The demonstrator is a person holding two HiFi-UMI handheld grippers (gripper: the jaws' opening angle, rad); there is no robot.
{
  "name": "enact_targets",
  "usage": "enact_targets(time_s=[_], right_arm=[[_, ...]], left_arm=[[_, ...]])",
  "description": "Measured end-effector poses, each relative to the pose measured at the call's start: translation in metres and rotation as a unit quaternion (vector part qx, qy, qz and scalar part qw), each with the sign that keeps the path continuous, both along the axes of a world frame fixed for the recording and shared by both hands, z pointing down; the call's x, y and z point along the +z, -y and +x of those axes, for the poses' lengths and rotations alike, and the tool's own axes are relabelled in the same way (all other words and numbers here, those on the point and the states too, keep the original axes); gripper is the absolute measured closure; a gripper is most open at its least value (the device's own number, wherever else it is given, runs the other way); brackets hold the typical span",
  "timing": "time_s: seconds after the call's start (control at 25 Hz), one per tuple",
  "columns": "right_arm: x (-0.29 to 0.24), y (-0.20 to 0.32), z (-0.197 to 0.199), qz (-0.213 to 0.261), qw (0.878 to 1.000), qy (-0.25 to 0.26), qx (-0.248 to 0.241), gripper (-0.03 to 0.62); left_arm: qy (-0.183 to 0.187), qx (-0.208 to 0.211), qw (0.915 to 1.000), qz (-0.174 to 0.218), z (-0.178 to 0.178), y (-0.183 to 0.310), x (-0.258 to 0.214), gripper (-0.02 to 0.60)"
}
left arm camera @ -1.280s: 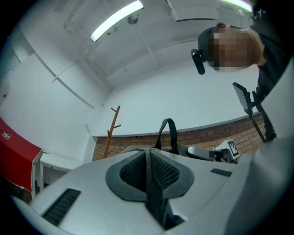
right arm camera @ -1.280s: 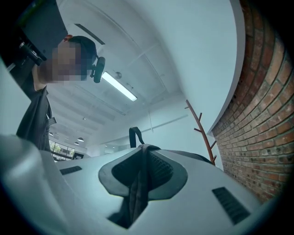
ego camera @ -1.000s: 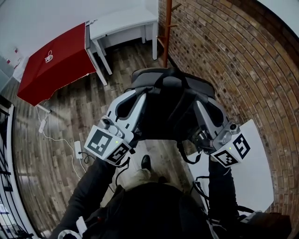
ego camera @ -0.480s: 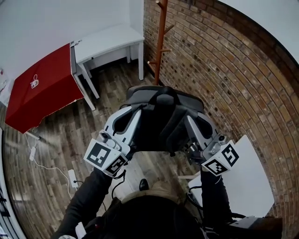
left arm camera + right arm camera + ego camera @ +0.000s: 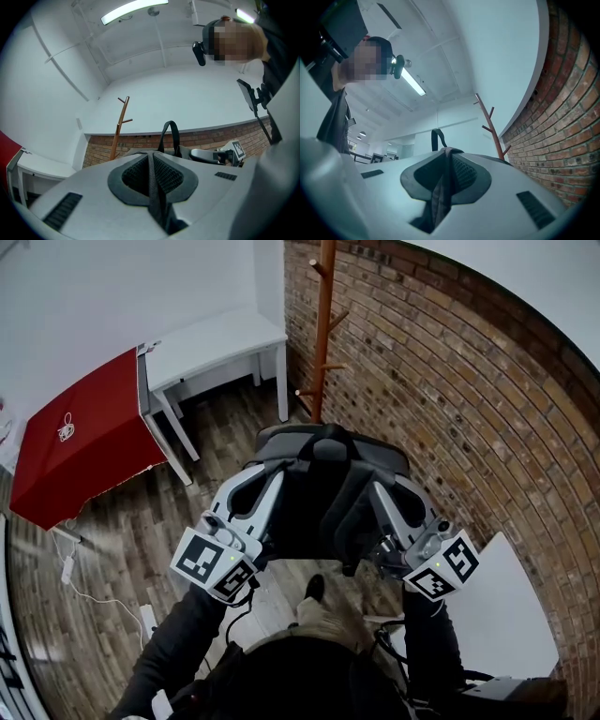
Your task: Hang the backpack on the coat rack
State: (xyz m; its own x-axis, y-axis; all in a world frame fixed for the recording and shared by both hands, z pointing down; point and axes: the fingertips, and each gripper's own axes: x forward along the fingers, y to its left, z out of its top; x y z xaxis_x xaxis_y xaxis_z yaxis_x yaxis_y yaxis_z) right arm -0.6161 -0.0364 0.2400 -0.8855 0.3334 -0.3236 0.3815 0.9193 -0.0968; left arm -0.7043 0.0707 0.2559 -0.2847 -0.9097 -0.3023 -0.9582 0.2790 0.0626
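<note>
A dark grey backpack (image 5: 323, 488) hangs between my two grippers in the head view, above the wooden floor. My left gripper (image 5: 275, 479) is shut on a black webbing strap (image 5: 152, 187) of the backpack. My right gripper (image 5: 380, 491) is shut on another strap (image 5: 440, 192). The carry loop (image 5: 171, 136) stands up at the pack's top, and also shows in the right gripper view (image 5: 437, 138). The wooden coat rack (image 5: 323, 324) stands just beyond the pack against the brick wall; its pegs (image 5: 490, 117) are bare. The left gripper view shows the rack (image 5: 119, 126) too.
A brick wall (image 5: 450, 399) runs along the right. A white table (image 5: 211, 343) and a red-draped table (image 5: 84, 427) stand at the left of the rack. A white surface (image 5: 506, 606) lies at the lower right. A cable and power strip (image 5: 145, 615) lie on the floor.
Both grippers have carried the backpack toward the coat rack, which now shows taller and nearer in the head view. The grip on both straps is unchanged.
</note>
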Motion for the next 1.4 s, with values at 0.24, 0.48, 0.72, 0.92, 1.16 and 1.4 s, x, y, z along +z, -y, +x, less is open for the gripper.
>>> enact_targets(time_s=[0.24,0.48,0.72,0.92,1.16,1.4], right_arm=[[0.003,0.024,-0.039,0.001,1.0,0.006,-0.001,0.554],[-0.001,0.05,-0.079,-0.007,1.0,0.001,-0.007,0.554],[-0.015,0.079,-0.116,-0.006,1.0,0.0,-0.007,0.554],[-0.027,0.106,-0.149,-0.008,1.0,0.006,-0.009,0.554],[-0.042,0.123,-0.19,-0.001,1.0,0.008,-0.003,0.554],[-0.049,0.133,-0.23,0.004,1.0,0.009,0.021,0.554]], left_arm=[[0.002,-0.001,1.0,-0.003,-0.038,0.023,0.003,0.542],[-0.012,0.002,0.9999,-0.007,-0.079,0.05,-0.002,0.543],[-0.028,0.01,0.9995,-0.011,-0.119,0.082,-0.015,0.543],[-0.024,0.003,0.9997,-0.011,-0.152,0.108,-0.027,0.541],[-0.023,0.005,0.9997,-0.006,-0.194,0.128,-0.042,0.541],[-0.021,0.023,0.9995,-0.002,-0.239,0.142,-0.048,0.543]])
